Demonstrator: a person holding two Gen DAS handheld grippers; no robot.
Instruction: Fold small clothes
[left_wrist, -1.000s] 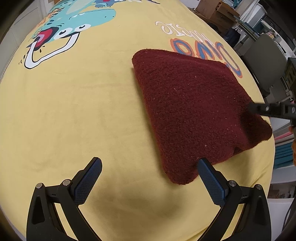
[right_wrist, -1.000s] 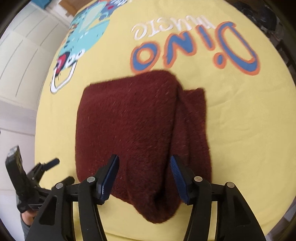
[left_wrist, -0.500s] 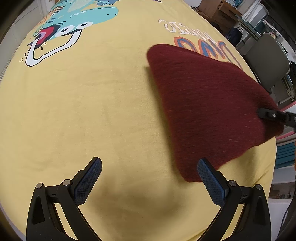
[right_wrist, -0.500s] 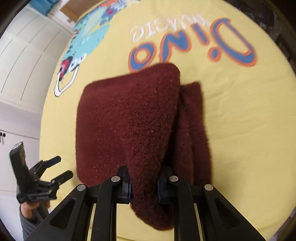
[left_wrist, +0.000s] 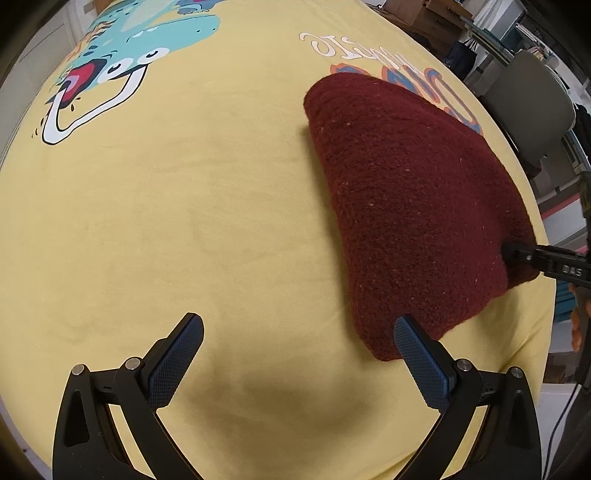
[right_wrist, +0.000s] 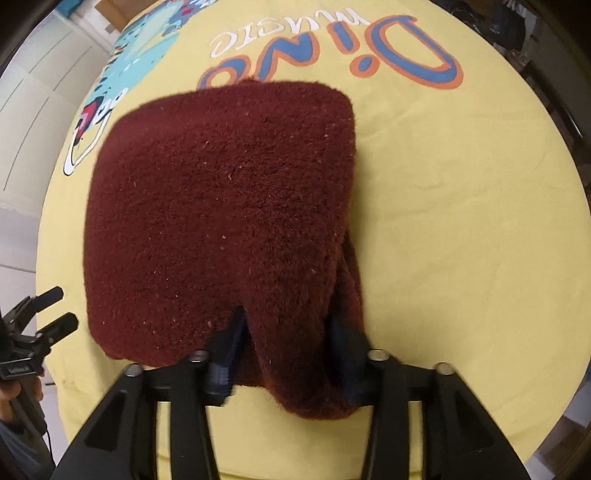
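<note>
The right claw (right_wrist: 286, 339) has spread since half a second ago; a fold of the single maroon cloth (right_wrist: 225, 214) sits loose between its fingers. The cloth lies folded on the yellow surface (left_wrist: 166, 221), below the "Dino" lettering (right_wrist: 402, 55). The left claw (left_wrist: 295, 354), one of two, stays spread just left of the cloth's near corner.

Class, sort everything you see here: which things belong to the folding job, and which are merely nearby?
Job:
- dark red fleece garment
- right gripper, around its near fold
- left gripper, open

Nearby:
- yellow dinosaur-print cloth underneath
- grey chair
</note>
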